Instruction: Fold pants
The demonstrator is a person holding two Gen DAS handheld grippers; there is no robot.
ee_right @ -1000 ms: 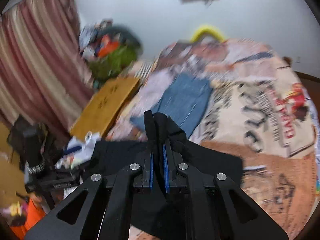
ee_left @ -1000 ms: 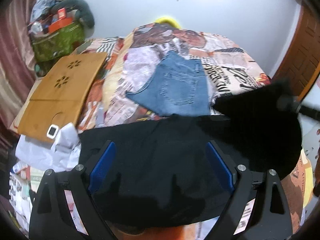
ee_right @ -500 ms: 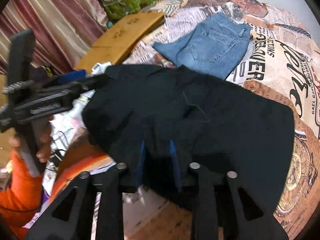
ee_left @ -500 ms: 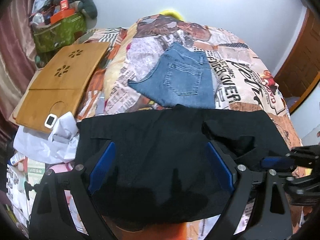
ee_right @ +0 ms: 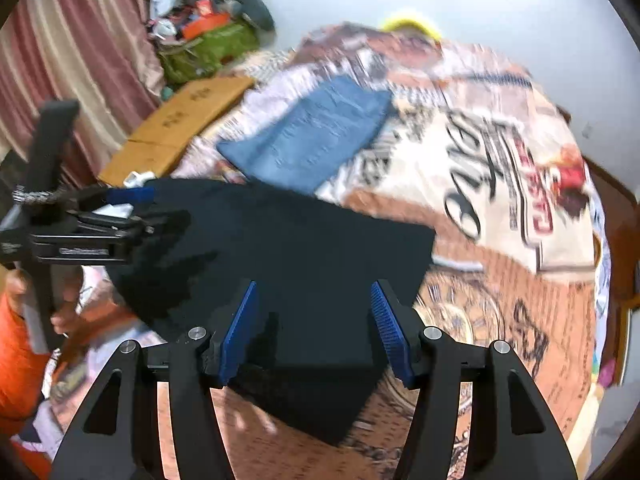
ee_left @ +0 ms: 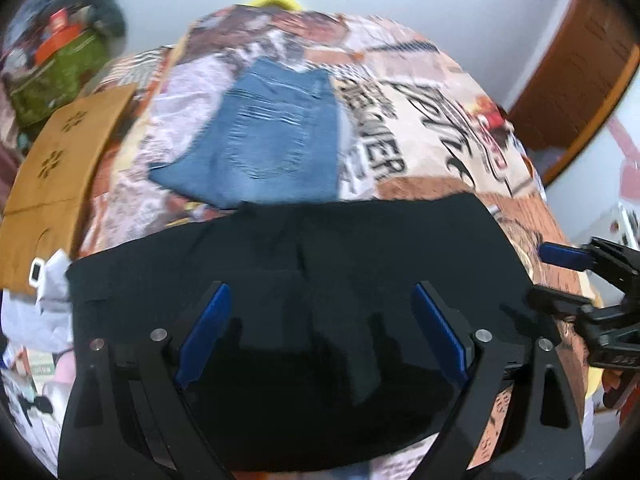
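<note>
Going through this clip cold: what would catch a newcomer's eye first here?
The black pants spread flat across the near end of the bed, under both grippers. Just beyond them lie folded blue jeans on a loud newspaper-print bedspread. The right gripper hangs over the pants, jaws opening, nothing pinched between them.

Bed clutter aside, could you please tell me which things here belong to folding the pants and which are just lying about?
Belongs to the job:
black pants
left claw, open
right claw, opening, clear of the cloth

Just lying about:
blue jeans
wooden board
green bag
</note>
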